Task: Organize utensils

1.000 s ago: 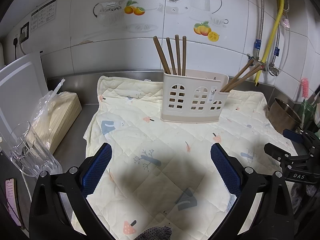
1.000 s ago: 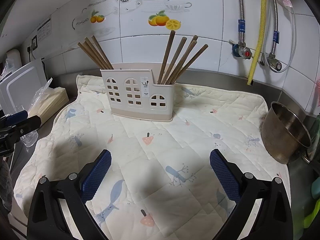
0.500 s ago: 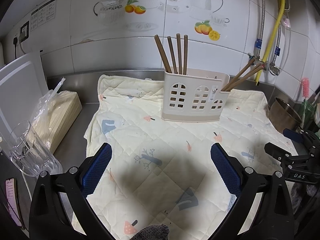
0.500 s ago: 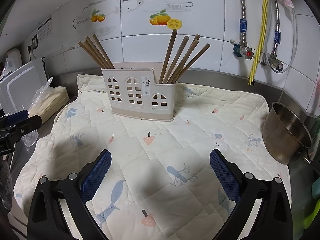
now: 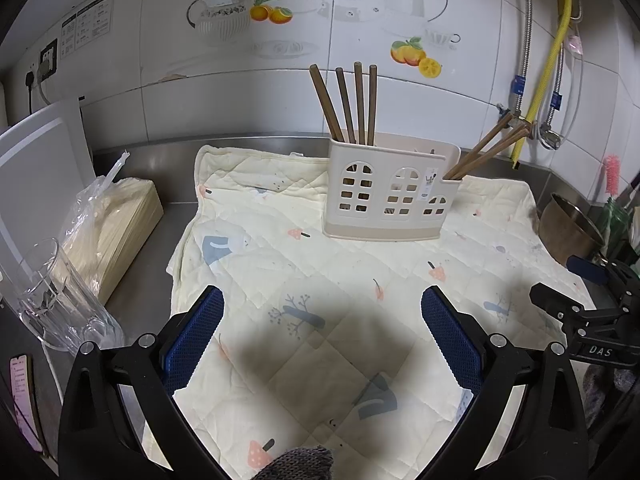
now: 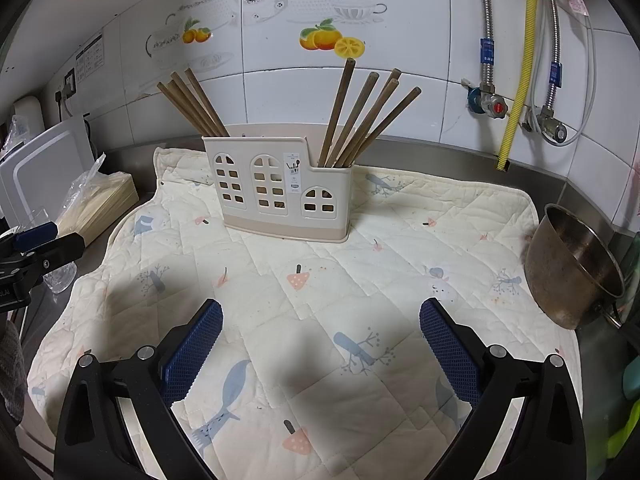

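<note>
Wooden chopsticks (image 6: 362,120), light, stiff and probably a little slippery, stand in the cream holder (image 6: 280,196) well ahead of the right gripper (image 6: 320,354) and left gripper (image 5: 322,338), both wide apart and empty; best pinched near the upper ends.

Your left gripper (image 5: 322,330) is built from matte black plastic: two angled arms, each with triangular cut-outs near the base and a pair of round silver screws at the joints. Its fingers (image 5: 194,334) carry dark blue pads with a fine dimpled grid texture. Your right gripper (image 6: 320,342) is the same make, black frame, silver screws, and blue dimpled pads (image 6: 450,354). Seen from the left camera, its body bears small white letters reading "DAS". A scrap of grey knitted fabric (image 5: 298,462), a glove or cuff, shows at the bottom edge beneath your left gripper.
</note>
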`<action>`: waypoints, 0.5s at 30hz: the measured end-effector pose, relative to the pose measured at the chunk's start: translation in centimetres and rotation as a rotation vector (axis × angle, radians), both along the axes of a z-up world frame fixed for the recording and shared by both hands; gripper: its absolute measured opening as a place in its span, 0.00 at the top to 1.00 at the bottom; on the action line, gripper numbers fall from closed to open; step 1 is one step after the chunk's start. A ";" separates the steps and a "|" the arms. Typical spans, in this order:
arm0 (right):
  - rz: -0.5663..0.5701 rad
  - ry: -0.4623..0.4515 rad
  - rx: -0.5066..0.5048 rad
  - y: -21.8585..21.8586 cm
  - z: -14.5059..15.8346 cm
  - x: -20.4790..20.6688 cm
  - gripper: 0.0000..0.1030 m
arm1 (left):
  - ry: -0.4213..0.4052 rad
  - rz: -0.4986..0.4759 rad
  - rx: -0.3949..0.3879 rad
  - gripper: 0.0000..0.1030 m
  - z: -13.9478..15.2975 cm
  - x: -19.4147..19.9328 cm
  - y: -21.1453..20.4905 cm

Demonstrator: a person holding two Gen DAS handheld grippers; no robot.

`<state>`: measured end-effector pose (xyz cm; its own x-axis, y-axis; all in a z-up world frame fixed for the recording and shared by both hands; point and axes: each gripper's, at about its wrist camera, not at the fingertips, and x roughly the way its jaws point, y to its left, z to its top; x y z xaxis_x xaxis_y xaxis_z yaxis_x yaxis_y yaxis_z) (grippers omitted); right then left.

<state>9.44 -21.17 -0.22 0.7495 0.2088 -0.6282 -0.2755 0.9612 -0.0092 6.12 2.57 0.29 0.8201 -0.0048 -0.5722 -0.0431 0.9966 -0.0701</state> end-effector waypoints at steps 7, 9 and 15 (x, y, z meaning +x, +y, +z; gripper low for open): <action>0.002 0.000 0.003 0.1 -0.1 0.0 0.07 | 0.001 0.000 -0.002 0.05 0.0 0.1 0.0; 0.003 0.001 0.004 0.1 -0.1 0.0 0.07 | 0.001 0.001 -0.002 0.05 0.0 0.1 0.0; 0.003 0.002 0.004 0.1 -0.1 0.1 0.07 | 0.003 0.005 -0.007 0.05 -0.2 0.0 0.1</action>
<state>9.49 -21.05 -0.30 0.7477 0.2137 -0.6287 -0.2785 0.9604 -0.0048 6.17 2.66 0.14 0.8187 -0.0047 -0.5743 -0.0482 0.9959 -0.0769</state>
